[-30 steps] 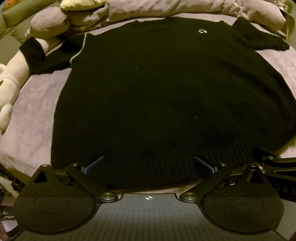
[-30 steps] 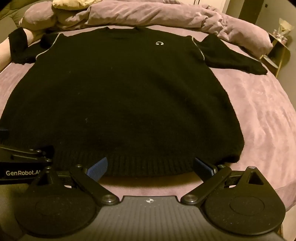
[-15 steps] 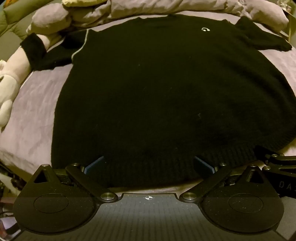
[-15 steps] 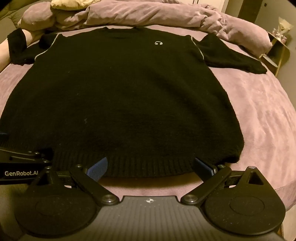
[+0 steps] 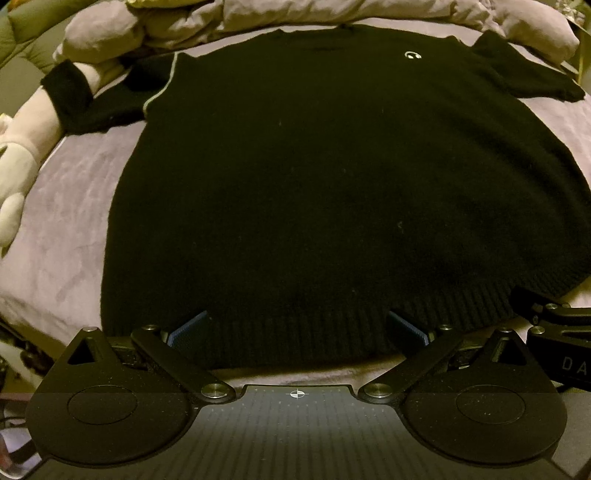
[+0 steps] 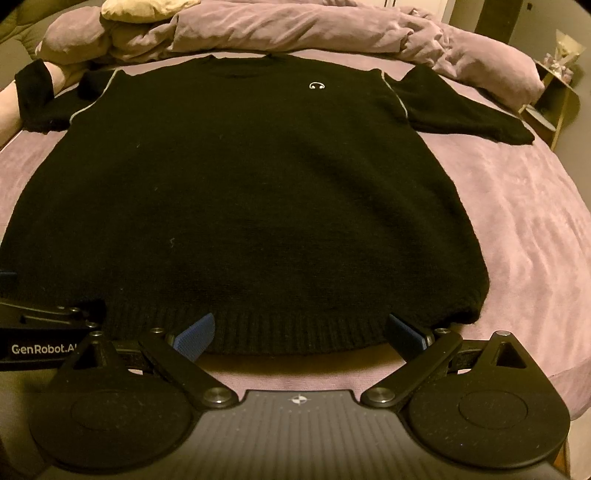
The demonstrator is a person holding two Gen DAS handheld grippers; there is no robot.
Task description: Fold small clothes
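Observation:
A black knit sweater [image 5: 332, 192] [image 6: 251, 192] lies flat and face up on a purple bed, collar far, ribbed hem near, both sleeves spread outward. It carries a small white logo [image 5: 412, 55] [image 6: 317, 85] on the chest. My left gripper [image 5: 295, 326] stands open at the hem's left half, its blue pads [image 5: 186, 328] wide apart over the ribbing. My right gripper [image 6: 299, 332] is open too, at the hem's right half, blue pads [image 6: 195, 334] spread. Neither holds the cloth. Each gripper's body shows at the edge of the other view.
A crumpled purple duvet [image 6: 295, 33] and pillows lie along the head of the bed. A pale plush toy [image 5: 18, 162] rests at the left edge under the left sleeve. A small side table [image 6: 550, 107] stands to the right of the bed.
Both grippers have eased slightly toward the hem; the sweater has not moved and the jaws have stayed open.

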